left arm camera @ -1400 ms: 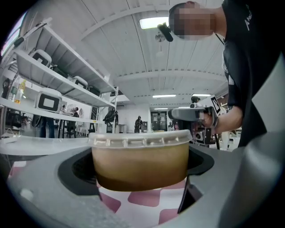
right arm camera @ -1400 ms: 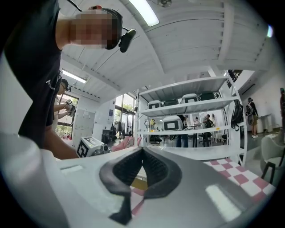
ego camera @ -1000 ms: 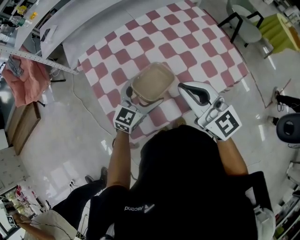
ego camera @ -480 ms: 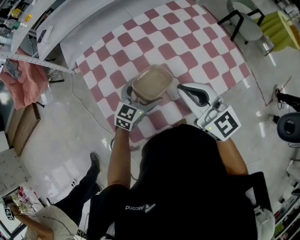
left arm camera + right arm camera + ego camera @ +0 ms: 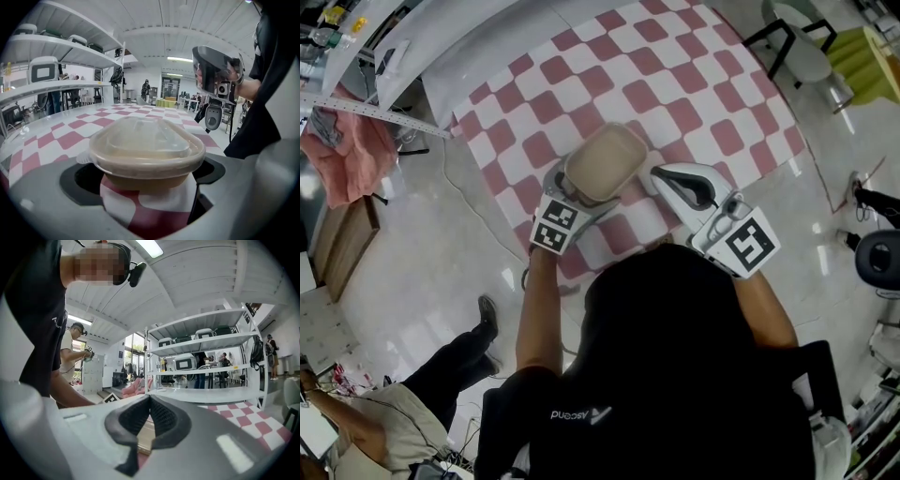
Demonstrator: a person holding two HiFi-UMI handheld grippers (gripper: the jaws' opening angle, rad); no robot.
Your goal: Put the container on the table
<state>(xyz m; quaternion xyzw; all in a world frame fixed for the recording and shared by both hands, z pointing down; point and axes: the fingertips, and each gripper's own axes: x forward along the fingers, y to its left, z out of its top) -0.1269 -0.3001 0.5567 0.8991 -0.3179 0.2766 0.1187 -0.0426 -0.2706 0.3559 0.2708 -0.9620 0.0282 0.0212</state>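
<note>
A beige lidded container [image 5: 602, 161] hangs over the near edge of the pink-and-white checked table [image 5: 675, 84]. My left gripper [image 5: 584, 194] is shut on it, one jaw at each side of its base. In the left gripper view the container [image 5: 146, 147] fills the middle, its clear lid up, with the left gripper [image 5: 147, 185] under it and the checked table [image 5: 56, 136] below. My right gripper [image 5: 662, 174] is just right of the container, shut and holding nothing; the left gripper view shows this right gripper [image 5: 216, 75] raised. The right gripper [image 5: 149, 401] has its dark pads pressed together.
A chair [image 5: 792, 47] and a green table [image 5: 862, 56] stand beyond the table's right corner. Pink cloth [image 5: 347, 155] hangs at the left by a metal shelf rack [image 5: 375, 108]. A bystander [image 5: 394, 422] stands at the lower left on the glossy floor.
The left gripper with the container has edged slightly further over the table. The right gripper has barely moved. The bystander at the lower left has stepped.
</note>
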